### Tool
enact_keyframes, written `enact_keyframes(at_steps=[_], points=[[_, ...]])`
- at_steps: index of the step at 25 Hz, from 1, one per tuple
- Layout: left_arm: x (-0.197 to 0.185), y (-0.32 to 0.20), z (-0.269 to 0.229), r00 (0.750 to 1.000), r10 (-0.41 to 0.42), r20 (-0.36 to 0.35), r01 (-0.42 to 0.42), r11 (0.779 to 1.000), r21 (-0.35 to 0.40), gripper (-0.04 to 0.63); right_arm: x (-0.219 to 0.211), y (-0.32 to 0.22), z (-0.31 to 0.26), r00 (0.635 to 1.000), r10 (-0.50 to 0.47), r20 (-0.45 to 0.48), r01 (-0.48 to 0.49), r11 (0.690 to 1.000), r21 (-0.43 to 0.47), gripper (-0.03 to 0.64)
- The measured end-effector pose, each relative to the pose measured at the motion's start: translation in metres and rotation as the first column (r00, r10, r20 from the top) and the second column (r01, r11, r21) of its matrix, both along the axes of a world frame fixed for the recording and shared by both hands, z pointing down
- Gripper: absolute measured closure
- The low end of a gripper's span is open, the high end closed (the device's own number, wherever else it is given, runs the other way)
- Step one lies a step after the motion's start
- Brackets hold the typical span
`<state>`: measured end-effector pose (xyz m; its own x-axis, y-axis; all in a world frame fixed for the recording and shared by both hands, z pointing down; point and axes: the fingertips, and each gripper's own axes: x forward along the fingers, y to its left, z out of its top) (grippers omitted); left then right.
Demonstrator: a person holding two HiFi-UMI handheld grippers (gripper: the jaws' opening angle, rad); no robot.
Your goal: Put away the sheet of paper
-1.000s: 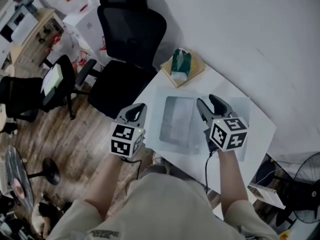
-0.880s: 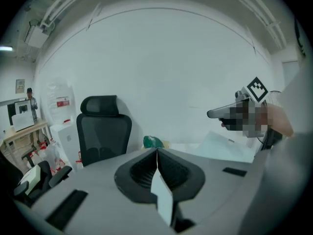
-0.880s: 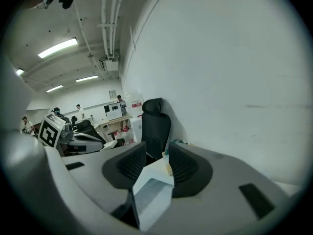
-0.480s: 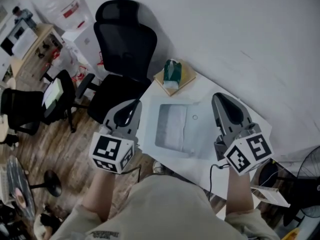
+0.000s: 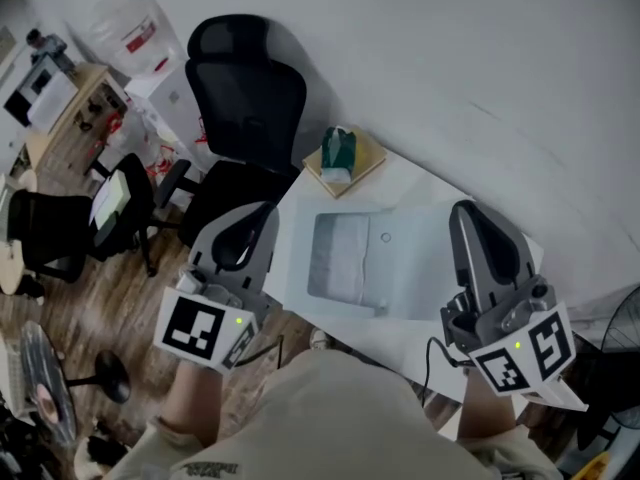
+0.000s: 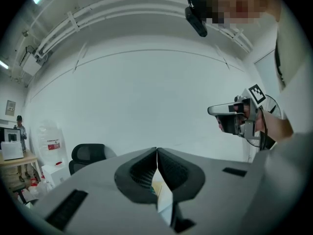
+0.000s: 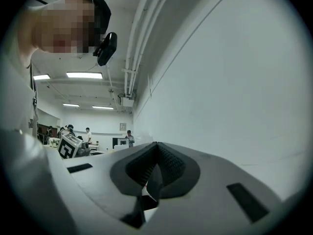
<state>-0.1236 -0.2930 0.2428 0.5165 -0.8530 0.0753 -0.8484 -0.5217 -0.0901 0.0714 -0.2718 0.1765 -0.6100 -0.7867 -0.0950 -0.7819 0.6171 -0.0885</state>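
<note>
Dim, even light; gripper views fisheye-warped, vignetted.

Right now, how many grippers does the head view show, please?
2. The left gripper is lower left, beside the black chair; the right gripper is lower right, over the white table. None looks hidden.

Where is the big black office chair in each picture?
Head view: the black office chair is upper left of centre, standing against the white wall.
Left gripper view: it is small and low at the left, below the same wall.
Right gripper view: the chair is not in it.
Shared landmark: the white wall, which also fills the right side of the right gripper view.
</note>
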Motion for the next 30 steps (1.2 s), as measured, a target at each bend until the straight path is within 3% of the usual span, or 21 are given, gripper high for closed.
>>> enact_keyframes(at_steps=[6, 24, 30], points=[[0.013, 0.013, -0.007, 0.999, 0.031, 0.023, -0.031, 1.0, 0.005, 0.575, 0.0, 0.021, 0.013, 0.999, -0.007, -0.037, 0.006, 1.0, -0.026, 0.595], [0.035, 0.026, 0.076, 0.998, 0.025, 0.055, -0.015, 0.984, -0.175, 0.575, 0.003, 0.021, 0.09, 0.988, -0.06, -0.14, 0.031, 0.979, -0.202, 0.595], [0.039, 0.021, 0.074, 0.998, 0.023, 0.063, -0.012, 0.986, -0.168, 0.575, 0.002, 0.014, 0.094, 0.988, -0.078, -0.131, 0.049, 0.975, -0.215, 0.595]])
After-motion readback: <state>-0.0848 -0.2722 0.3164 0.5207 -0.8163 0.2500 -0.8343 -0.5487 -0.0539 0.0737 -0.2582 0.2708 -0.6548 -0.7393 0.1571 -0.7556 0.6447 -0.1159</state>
